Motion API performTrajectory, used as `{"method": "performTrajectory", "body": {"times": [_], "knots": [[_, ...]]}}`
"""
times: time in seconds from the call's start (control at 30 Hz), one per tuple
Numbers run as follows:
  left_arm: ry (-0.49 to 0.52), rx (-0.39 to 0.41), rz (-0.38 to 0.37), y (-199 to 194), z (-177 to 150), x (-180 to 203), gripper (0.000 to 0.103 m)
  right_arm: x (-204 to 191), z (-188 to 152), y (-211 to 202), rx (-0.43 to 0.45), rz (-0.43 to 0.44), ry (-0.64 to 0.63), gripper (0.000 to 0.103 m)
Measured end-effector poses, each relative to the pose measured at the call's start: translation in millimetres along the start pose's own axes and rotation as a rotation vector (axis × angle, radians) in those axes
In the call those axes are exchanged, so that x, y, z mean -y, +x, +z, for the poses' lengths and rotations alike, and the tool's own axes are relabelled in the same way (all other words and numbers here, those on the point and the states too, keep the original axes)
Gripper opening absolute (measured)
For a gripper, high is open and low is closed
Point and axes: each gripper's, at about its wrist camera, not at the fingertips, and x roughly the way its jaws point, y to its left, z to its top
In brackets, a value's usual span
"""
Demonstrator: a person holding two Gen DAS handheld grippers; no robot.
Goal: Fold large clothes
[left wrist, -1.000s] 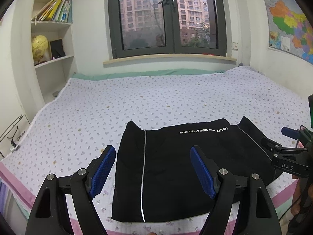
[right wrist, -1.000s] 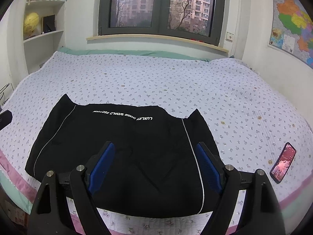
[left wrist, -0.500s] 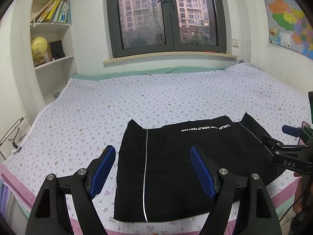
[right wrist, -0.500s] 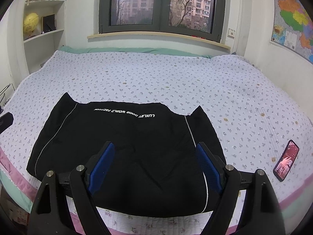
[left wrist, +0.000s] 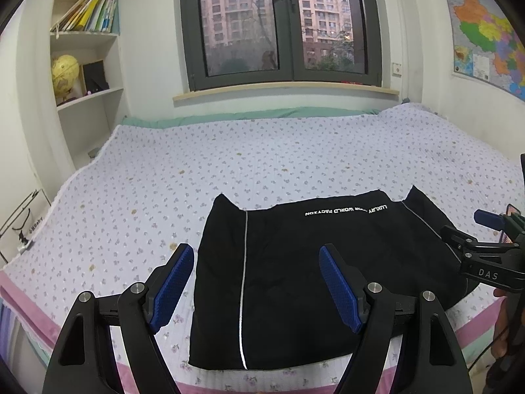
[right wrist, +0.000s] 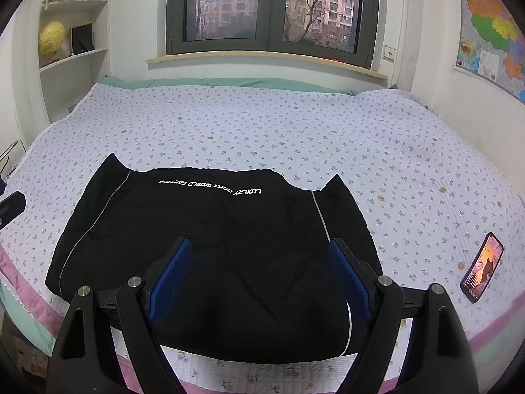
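A phone (right wrist: 481,268) lies on the floral bedspread (right wrist: 328,131); a globe (left wrist: 65,75), perhaps, sits shelved.

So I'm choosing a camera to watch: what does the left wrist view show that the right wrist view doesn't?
Only the left wrist view shows the right gripper from outside, at the garment's right edge. Only the right wrist view shows the whole phone lying on the bedspread. Both show the folded black garment with white lettering, the window, and open, empty jaws on the left gripper.

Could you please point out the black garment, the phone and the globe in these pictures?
black garment (right wrist: 229,246): right wrist view, middle of the cloth.
phone (right wrist: 482,267): right wrist view, its lit screen.
globe (left wrist: 65,73): left wrist view, yellow sphere.
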Motion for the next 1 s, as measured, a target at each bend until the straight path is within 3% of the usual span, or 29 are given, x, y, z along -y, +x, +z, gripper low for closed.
{"method": "performTrajectory", "body": {"times": [1.0], "knots": [[0.028, -0.033, 0.008, 16, 3, 13, 0.080, 7, 1, 15, -0.024, 0.018, -0.002, 0.086]]}}
